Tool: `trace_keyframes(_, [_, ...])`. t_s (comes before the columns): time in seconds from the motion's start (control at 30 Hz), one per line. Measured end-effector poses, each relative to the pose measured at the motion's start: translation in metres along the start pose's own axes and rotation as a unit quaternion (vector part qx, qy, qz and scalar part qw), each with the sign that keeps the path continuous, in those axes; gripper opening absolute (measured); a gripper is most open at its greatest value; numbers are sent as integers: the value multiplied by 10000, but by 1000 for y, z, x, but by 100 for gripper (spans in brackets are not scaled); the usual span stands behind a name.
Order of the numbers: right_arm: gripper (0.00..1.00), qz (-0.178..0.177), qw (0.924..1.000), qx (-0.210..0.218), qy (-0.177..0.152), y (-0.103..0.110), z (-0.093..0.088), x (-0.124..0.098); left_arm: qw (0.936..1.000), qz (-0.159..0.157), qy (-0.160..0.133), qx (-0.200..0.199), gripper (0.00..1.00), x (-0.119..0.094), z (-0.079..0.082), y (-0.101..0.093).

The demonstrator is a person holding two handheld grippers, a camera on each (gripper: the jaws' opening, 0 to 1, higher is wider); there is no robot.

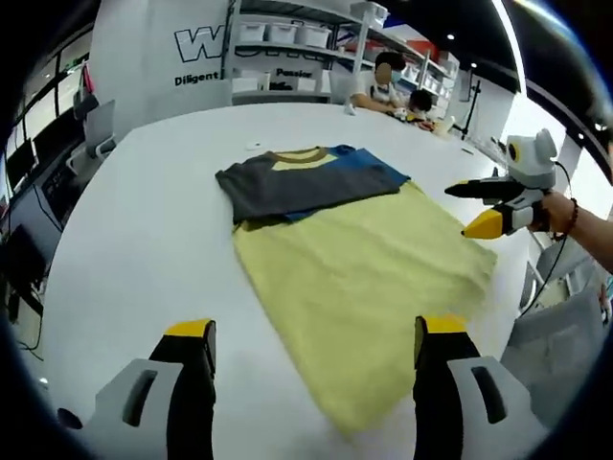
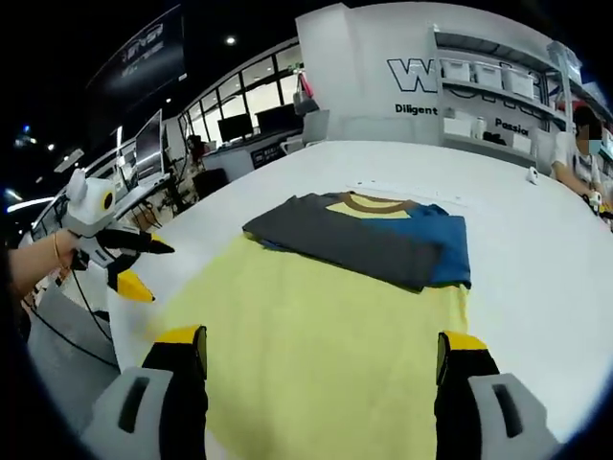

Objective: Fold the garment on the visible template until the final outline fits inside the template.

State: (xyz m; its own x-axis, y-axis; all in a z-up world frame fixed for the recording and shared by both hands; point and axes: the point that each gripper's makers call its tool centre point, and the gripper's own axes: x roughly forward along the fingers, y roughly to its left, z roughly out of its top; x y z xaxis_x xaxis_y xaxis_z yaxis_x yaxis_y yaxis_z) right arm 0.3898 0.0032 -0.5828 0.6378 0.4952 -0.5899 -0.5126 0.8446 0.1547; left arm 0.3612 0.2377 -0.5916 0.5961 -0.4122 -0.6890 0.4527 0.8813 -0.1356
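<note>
Both the left gripper (image 1: 314,335) and right gripper (image 2: 322,347) hang with jaws apart, holding nothing. Ahead of each lies the shirt (image 1: 345,240), its sleeves folded in, on the table (image 1: 144,220).

**Count of things on and around the white table**

One shirt (image 1: 330,220) is lying on one white table (image 1: 153,230), its yellow body showing beside one grey sleeve and one blue sleeve folded across the top. Two grippers are hovering over it: the left gripper (image 1: 311,335) and the right gripper (image 2: 321,350), each showing two jaws spread apart. Two people (image 1: 393,86) are sitting at the far edge. One shelf unit (image 2: 498,91) is standing behind.
</note>
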Motion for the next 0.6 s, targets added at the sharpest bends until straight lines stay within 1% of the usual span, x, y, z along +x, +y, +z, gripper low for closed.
trace_keyframes(0.1, [99,-56,10000,18,33,-2,-5,-6,10000,-46,-52,-55,79,-4,-2,-4])
trace_keyframes(0.13, [99,-117,9999,42,64,-5,-10,-14,9999,-61,-79,-86,79,-6,-2,-6])
trace_keyframes(0.2, [99,-175,9998,98,61,-8,-14,-20,9999,-40,-77,-92,78,-9,-6,-9])
trace_keyframes(0.27, [98,-223,9996,138,94,-11,-18,-24,10000,4,-56,-67,76,-11,-10,-10])
trace_keyframes(0.33, [97,-289,9994,159,125,-14,-25,-28,10000,7,41,22,76,-12,-18,-13])
trace_keyframes(0.4, [96,-320,9992,163,152,-16,-29,-30,10000,-23,73,44,76,-13,-21,-15])
trace_keyframes(0.43, [96,-370,9988,206,231,-19,-39,-33,9999,-33,125,24,76,-15,-27,-16])
trace_keyframes(0.53, [95,-425,9981,281,340,-20,-53,-39,9998,-19,170,-69,75,-19,-35,-15])
trace_keyframes(0.6, [94,-435,9977,338,386,-21,-60,-42,9998,-6,170,-123,74,-21,-37,-15])
